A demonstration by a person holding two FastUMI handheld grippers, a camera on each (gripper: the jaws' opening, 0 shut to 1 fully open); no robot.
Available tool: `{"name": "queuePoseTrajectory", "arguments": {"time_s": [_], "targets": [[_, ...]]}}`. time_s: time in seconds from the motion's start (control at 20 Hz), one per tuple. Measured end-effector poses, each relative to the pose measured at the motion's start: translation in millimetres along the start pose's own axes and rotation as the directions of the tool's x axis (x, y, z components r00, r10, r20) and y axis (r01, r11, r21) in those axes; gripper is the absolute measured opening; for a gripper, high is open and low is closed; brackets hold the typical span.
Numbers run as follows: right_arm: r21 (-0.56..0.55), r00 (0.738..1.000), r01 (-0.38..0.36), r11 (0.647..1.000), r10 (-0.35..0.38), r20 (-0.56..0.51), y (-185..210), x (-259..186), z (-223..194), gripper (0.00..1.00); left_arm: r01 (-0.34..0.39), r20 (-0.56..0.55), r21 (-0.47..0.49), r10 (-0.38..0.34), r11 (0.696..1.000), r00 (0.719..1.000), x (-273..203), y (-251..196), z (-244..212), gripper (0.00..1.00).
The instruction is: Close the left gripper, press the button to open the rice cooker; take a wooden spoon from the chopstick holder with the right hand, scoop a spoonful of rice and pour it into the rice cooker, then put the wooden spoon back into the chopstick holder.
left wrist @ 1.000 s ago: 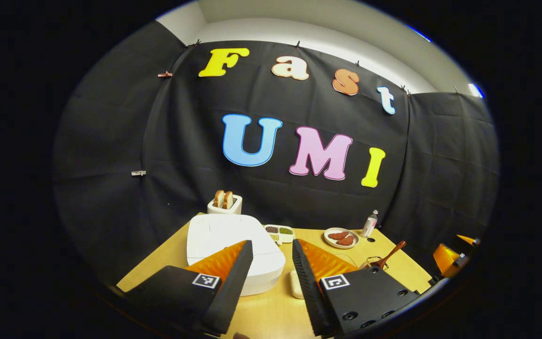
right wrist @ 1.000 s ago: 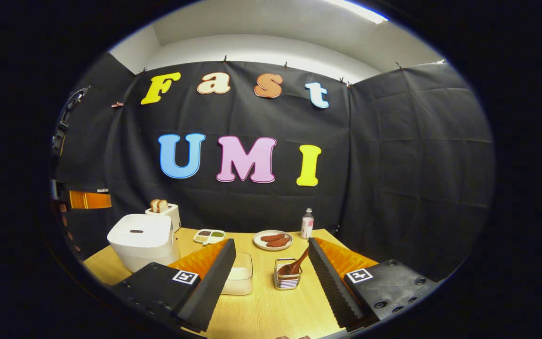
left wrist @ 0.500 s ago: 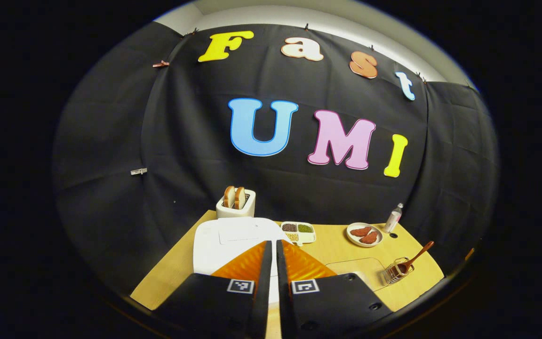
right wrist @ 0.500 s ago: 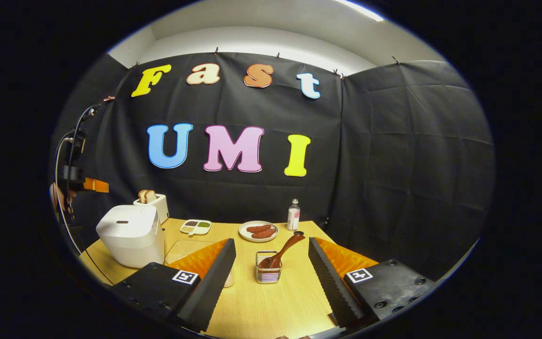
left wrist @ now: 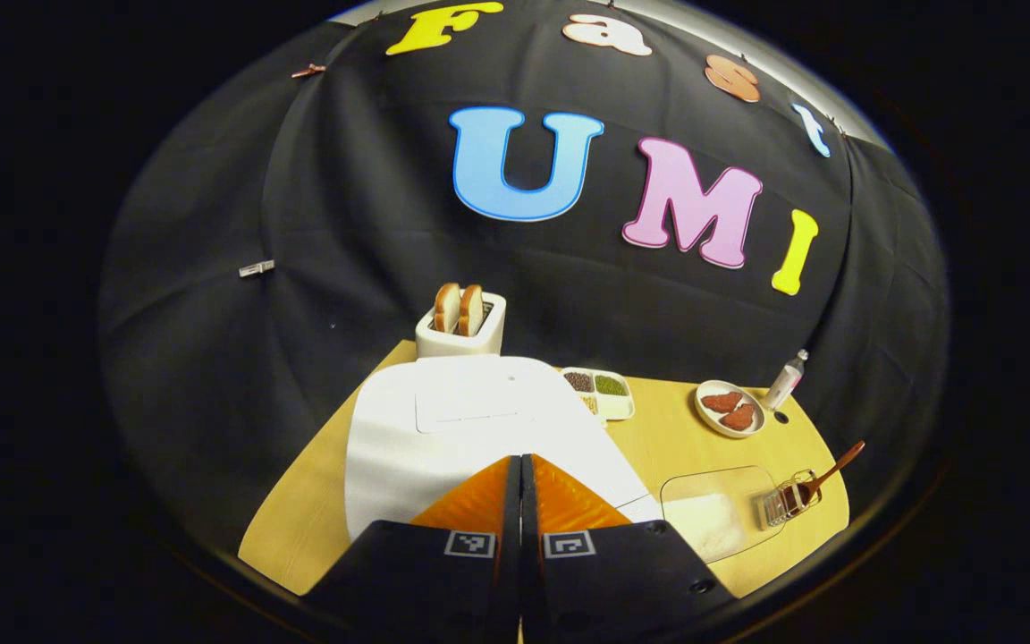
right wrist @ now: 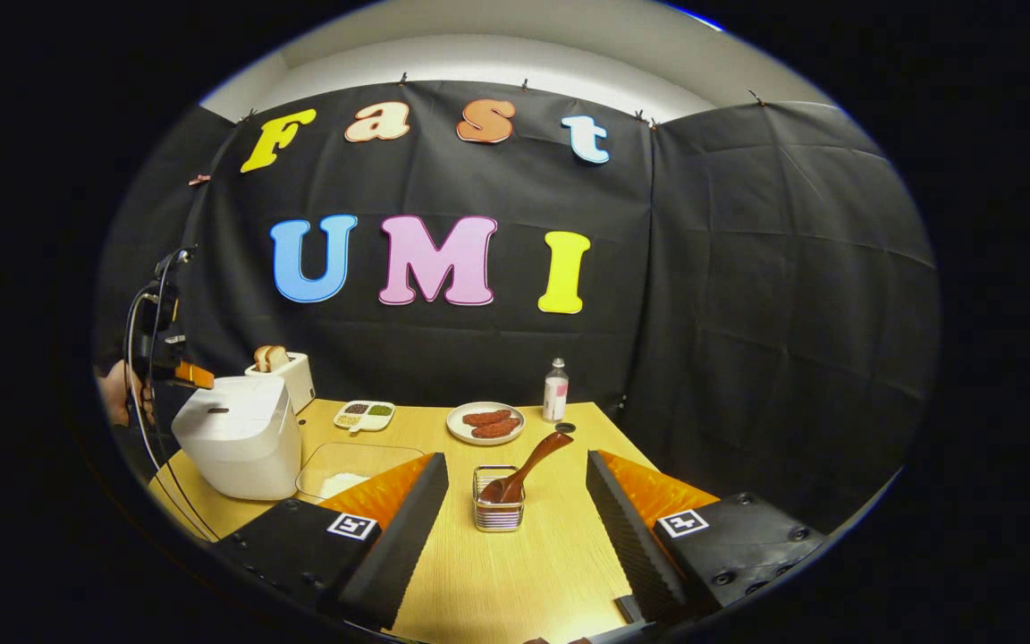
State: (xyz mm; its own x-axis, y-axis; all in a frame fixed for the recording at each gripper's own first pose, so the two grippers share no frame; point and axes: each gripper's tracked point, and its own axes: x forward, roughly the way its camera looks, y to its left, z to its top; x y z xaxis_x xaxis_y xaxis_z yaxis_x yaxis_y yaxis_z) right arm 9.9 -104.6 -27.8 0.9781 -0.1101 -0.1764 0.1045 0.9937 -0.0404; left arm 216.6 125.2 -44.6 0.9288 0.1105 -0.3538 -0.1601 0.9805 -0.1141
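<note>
Since a second ago the left gripper [left wrist: 521, 501] has gone from spread fingers to fingers pressed flat together with nothing between them, and it has come down closer over the white rice cooker [left wrist: 470, 429], whose lid now lies just past the fingertips in the left gripper view. That settles the first step of the task, closing the left gripper; the button press looks like the step now in hand, and the lid is still down. The button itself cannot be made out from above; in the right gripper view a small dark slot shows on the cooker's top [right wrist: 238, 434], with the left gripper [right wrist: 180, 371] and the hand holding it hovering at the cooker's far left side. The right gripper [right wrist: 515, 537] has its fingers wide apart and empty, and has edged nearer the wire chopstick holder [right wrist: 498, 510], which stands on the tabletop [right wrist: 524, 572] between the fingers and ahead of them. The wooden spoon [right wrist: 528, 465] leans in that holder, handle tilted up to the right, untouched. A clear container of rice [right wrist: 345, 470] sits between holder and cooker.
</note>
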Motion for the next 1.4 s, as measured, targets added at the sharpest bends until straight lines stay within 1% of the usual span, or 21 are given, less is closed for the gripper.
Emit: {"name": "queuePoseTrajectory", "arguments": {"time_s": [0.2,0.35,0.4,0.45,0.5,0.55,0.6,0.65,0.7,0.8,0.85,0.95,1.0,1.1,1.15,1.25,1.35,1.4], "targets": [[-0.003,1.0,-0.002,1.0,0.002,-0.016,-6.1,6.6,-5.7,0.98,-0.009,-0.071,-0.046,0.006,0.999,0.997,16.8,2.4,-24.9,0.06],[-0.005,1.0,-0.008,1.0,0.008,-0.02,-9.5,11.0,-6.3,0.98,-0.017,-0.069,-0.046,0.014,0.999,0.998,15.8,1.6,-31.1,0.06],[-0.004,1.0,-0.011,1.0,0.011,-0.021,-9.9,13.3,-6.8,0.98,-0.02,-0.072,-0.039,0.017,0.999,0.997,15.6,1.8,-30.5,0.09],[-0.001,1.0,-0.016,1.0,0.016,-0.024,-9.6,16.1,-7.4,0.98,-0.022,-0.072,-0.031,0.019,0.999,0.997,15.5,2.1,-32.1,0.06],[0.002,0.999,-0.02,1.0,0.02,-0.029,-8.5,17.5,-9.2,0.98,-0.023,-0.069,-0.026,0.021,0.999,0.997,16.1,1.5,-32.9,0.07],[0.002,0.999,-0.027,1.0,0.027,-0.035,-6.7,20.3,-10.9,0.98,-0.023,-0.067,-0.029,0.021,0.999,0.998,16.6,1.8,-31.7,0.07],[0.0,0.999,-0.032,0.999,0.032,-0.039,-5.9,21.3,-11.8,0.98,-0.023,-0.088,-0.043,0.019,0.999,0.996,18.1,2.0,-37.1,0.07],[-0.002,0.999,-0.038,0.999,0.038,-0.038,-5.2,22.4,-11.0,0.98,-0.022,-0.07,-0.057,0.018,0.998,0.997,8.3,1.4,-34.2,0.06],[-0.003,0.998,-0.044,0.999,0.043,-0.037,-4.1,23.6,-10.5,0.98,-0.019,-0.082,-0.069,0.013,0.997,0.997,16.9,0.9,-36.3,0.06],[-0.012,0.998,-0.052,0.999,0.051,-0.036,-4.6,25.4,-11.4,0.98,-0.023,-0.062,-0.064,0.019,0.998,0.998,14.6,1.0,-31.5,0.06],[-0.016,0.998,-0.051,0.999,0.051,-0.034,-6.9,26.4,-10.8,0.98,-0.032,-0.032,-0.051,0.03,0.998,0.999,12.0,1.4,-25.3,0.06],[-0.014,0.998,-0.048,0.999,0.047,-0.031,-11.4,30.2,-9.4,0.98,-0.07,0.085,-0.003,0.07,0.998,0.994,-1.8,1.9,7.1,0.07],[-0.009,0.998,-0.047,0.999,0.047,-0.032,-13.6,31.9,-10.1,0.98,-0.099,0.155,0.024,0.094,0.995,0.984,-13.8,1.1,26.4,0.06],[0.003,0.998,-0.05,0.999,0.05,-0.031,-17.3,38.3,-9.6,0.98,-0.159,0.291,0.061,0.135,0.985,0.947,-40.4,-1.3,67.8,0.06],[0.007,0.998,-0.052,0.999,0.052,-0.031,-18.7,41.6,-8.9,0.98,-0.17,0.332,0.062,0.14,0.984,0.933,-50.8,-5.0,83.1,0.06],[0.016,0.998,-0.06,0.998,0.06,-0.029,-21.5,50.4,-9.0,0.98,-0.156,0.382,0.03,0.133,0.987,0.915,-78.8,-14.9,96.1,0.07],[0.024,0.997,-0.074,0.997,0.075,-0.03,-22.6,59.8,-10.3,0.98,-0.123,0.378,-0.016,0.12,0.992,0.918,-94.7,-25.6,89.1,0.06],[0.029,0.996,-0.081,0.996,0.082,-0.032,-24.0,65.9,-12.1,0.98,-0.122,0.367,-0.036,0.127,0.992,0.922,-100.0,-25.5,79.6,0.08]]}}
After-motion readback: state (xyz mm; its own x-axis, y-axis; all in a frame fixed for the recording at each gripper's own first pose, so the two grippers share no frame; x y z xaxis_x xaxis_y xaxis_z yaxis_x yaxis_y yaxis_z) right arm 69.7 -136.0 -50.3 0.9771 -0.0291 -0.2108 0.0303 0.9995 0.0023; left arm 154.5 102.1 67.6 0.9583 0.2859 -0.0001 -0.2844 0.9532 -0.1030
